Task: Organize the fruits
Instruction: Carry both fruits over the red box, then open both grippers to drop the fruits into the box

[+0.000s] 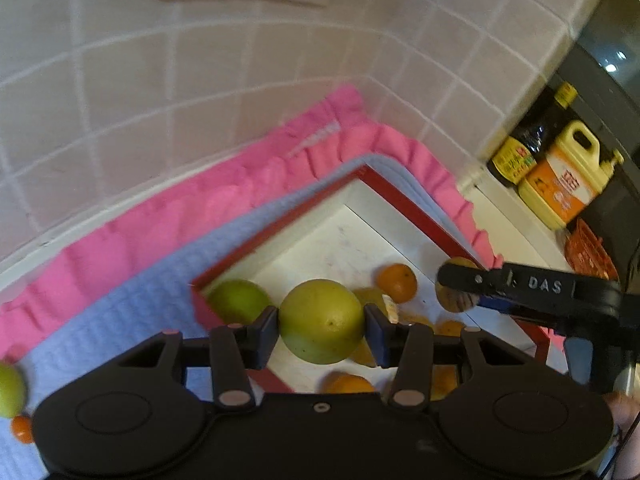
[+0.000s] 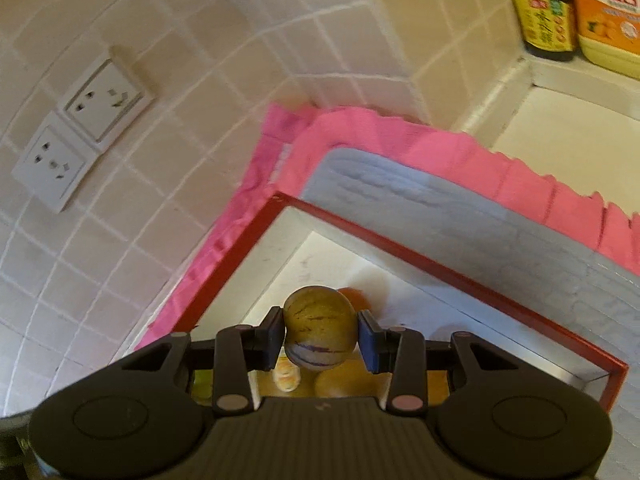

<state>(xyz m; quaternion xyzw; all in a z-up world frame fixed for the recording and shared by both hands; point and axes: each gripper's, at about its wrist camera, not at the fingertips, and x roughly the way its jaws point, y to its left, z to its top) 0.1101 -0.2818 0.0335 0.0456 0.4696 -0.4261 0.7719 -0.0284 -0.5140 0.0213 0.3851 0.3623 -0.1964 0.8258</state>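
Our left tongs (image 1: pixel 321 334) squeeze a green-yellow fruit (image 1: pixel 321 327) above the red-rimmed box (image 1: pixel 280 232). Our right tongs (image 2: pixel 321 338) squeeze a yellow fruit with purple stripes (image 2: pixel 320 328) over the same box. Oranges (image 1: pixel 397 282) lie inside, some hidden under our tongs. The box sits on a blue cloth (image 1: pixel 132 300) and pink cloth (image 1: pixel 168 220). Bottles (image 1: pixel 560 176) stand near the wall. Everything looks blurry.
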